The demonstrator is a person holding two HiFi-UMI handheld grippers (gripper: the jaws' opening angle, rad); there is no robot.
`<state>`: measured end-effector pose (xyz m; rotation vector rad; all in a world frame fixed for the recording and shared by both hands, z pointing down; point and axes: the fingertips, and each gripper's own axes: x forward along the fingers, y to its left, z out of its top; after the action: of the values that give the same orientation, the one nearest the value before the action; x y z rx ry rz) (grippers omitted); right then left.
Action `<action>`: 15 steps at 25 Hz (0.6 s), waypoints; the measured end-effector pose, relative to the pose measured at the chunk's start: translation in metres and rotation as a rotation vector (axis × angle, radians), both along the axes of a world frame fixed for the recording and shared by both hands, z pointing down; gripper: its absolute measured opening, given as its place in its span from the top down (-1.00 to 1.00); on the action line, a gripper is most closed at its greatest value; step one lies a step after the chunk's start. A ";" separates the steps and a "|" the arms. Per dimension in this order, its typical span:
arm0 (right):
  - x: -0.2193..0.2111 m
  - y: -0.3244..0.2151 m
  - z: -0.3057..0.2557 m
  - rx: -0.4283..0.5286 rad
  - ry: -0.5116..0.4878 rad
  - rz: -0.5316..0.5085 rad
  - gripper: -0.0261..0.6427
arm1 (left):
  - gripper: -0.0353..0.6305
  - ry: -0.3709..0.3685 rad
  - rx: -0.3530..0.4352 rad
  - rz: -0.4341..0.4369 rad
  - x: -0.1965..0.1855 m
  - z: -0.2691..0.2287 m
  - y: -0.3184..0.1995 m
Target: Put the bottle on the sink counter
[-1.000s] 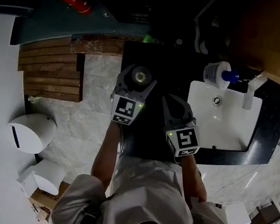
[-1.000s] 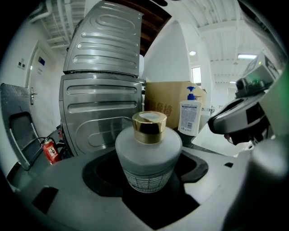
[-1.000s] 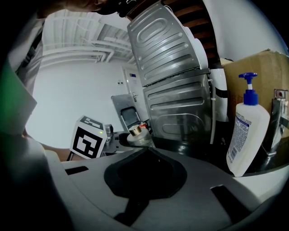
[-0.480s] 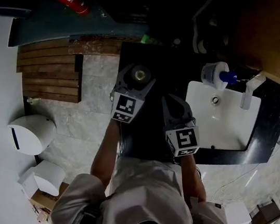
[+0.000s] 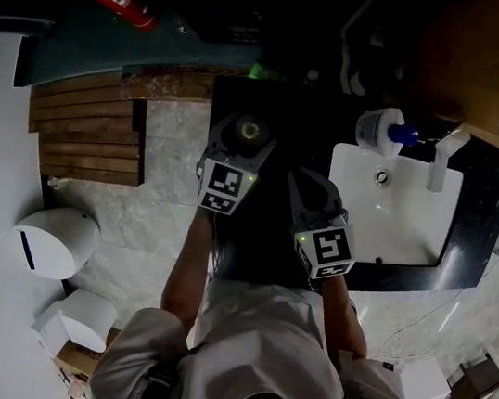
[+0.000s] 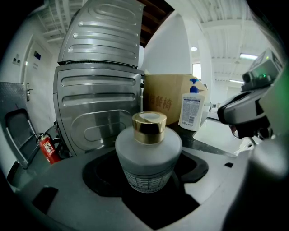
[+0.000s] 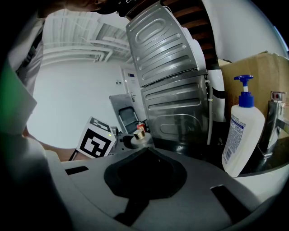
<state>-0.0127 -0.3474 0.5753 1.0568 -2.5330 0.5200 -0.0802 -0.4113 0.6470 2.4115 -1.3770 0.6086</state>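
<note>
Frosted bottle (image 6: 146, 155), one, in left tool (image 5: 243, 138)

My head camera looks steeply down from well above on my left gripper (image 5: 247, 137), right gripper (image 5: 312, 187), the dark counter (image 5: 270, 216) and the white sink (image 5: 402, 242). Each gripper camera rides low and close behind its own jaws, facing level across the counter. All three share the pump bottle (image 5: 381, 130) (image 6: 192, 109) (image 7: 241, 131) and the gold-capped bottle (image 6: 148, 151) (image 7: 139, 134).

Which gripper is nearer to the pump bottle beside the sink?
Right. The right gripper is close beside the pump bottle, on its left; the left gripper, holding the gold-capped bottle, is farther left.
</note>
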 end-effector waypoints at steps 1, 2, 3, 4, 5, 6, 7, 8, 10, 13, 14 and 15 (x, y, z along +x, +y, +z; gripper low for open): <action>0.001 0.001 -0.001 0.002 0.001 0.001 0.94 | -0.10 -0.004 -0.006 0.001 0.000 0.001 0.000; 0.001 0.001 -0.001 0.004 0.002 0.002 0.94 | -0.10 -0.011 -0.013 0.002 0.001 0.003 0.000; 0.001 0.002 -0.002 0.006 0.003 0.004 0.94 | -0.10 -0.020 -0.019 0.005 0.001 0.004 0.000; 0.001 0.003 -0.004 0.009 0.003 0.005 0.94 | -0.10 -0.028 -0.024 0.008 0.002 0.005 0.000; 0.001 0.004 -0.005 0.012 0.002 0.006 0.94 | -0.10 -0.033 -0.026 0.011 0.002 0.005 0.000; 0.001 0.005 -0.006 0.014 0.002 0.007 0.94 | -0.10 -0.033 -0.026 0.013 0.002 0.006 0.000; 0.002 0.006 -0.007 0.016 0.001 0.009 0.94 | -0.10 -0.032 -0.026 0.013 0.002 0.006 0.000; 0.003 0.007 -0.008 0.017 0.001 0.011 0.94 | -0.10 -0.030 -0.026 0.013 0.002 0.006 -0.001; 0.005 0.010 -0.010 0.021 0.001 0.015 0.94 | -0.10 -0.028 -0.027 0.013 0.003 0.007 -0.001; 0.005 0.015 -0.014 0.028 0.002 0.019 0.94 | -0.10 -0.035 -0.033 0.013 0.003 0.008 -0.001; 0.005 0.016 -0.016 0.030 0.002 0.020 0.94 | -0.10 -0.039 -0.036 0.015 0.003 0.009 -0.001; 0.004 0.018 -0.017 0.033 0.002 0.021 0.94 | -0.10 -0.042 -0.039 0.018 0.003 0.011 0.000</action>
<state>-0.0083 -0.3293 0.5582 1.0961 -2.5399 0.4845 -0.0771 -0.4117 0.6575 2.3962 -1.3480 0.6878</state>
